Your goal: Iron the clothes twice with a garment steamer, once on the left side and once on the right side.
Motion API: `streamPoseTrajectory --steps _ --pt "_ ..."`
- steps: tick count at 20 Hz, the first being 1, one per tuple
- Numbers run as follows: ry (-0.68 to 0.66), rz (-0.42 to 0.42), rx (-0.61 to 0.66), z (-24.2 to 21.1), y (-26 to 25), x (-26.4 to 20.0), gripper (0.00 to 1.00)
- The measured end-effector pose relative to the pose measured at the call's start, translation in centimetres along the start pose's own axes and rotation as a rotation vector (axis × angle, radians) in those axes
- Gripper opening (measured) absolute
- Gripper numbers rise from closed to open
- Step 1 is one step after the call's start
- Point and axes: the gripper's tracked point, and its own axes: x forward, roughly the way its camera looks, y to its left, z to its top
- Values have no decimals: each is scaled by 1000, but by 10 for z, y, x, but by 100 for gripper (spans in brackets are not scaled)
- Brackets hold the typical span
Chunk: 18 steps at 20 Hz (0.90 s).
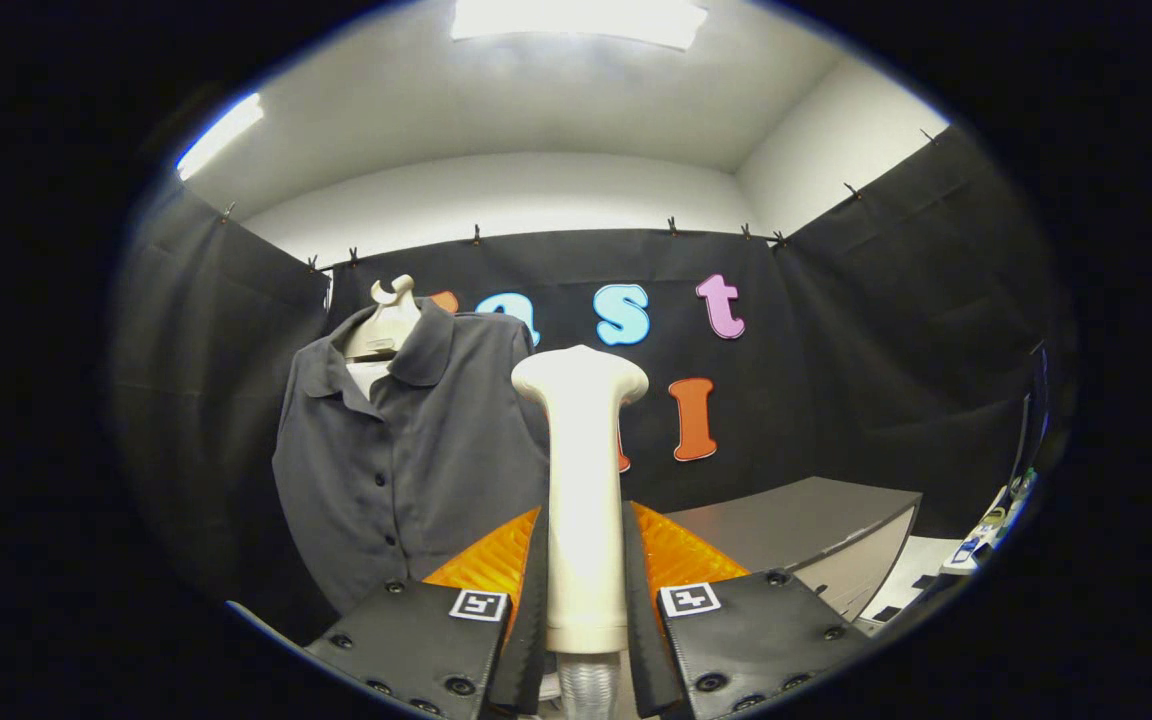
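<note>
My gripper (584, 560) is shut on the cream handle of the garment steamer (582, 470), which stands upright between the two fingers with its wide head on top. A ribbed hose leaves the handle's lower end. A dark grey short-sleeved shirt (411, 455) with a collar and a row of buttons hangs on a pale hanger (388, 318) beyond the fingers, to the left of the steamer. The steamer head is to the right of the shirt and I cannot tell how far it is from the cloth.
A grey table (806, 525) stands beyond the right finger. A few small items lie on a white surface (976, 545) further right. Black cloth walls close in the booth on the left, back and right.
</note>
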Motion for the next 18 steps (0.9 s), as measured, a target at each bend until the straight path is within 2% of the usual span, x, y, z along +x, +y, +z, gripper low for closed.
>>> streamPoseTrajectory --steps 3,8,18 --pt "-31 16 -46 -6 38 0 42" --pt "-15 77 -8 -26 95 14 42" --pt "-46 74 -81 -32 134 53 42"
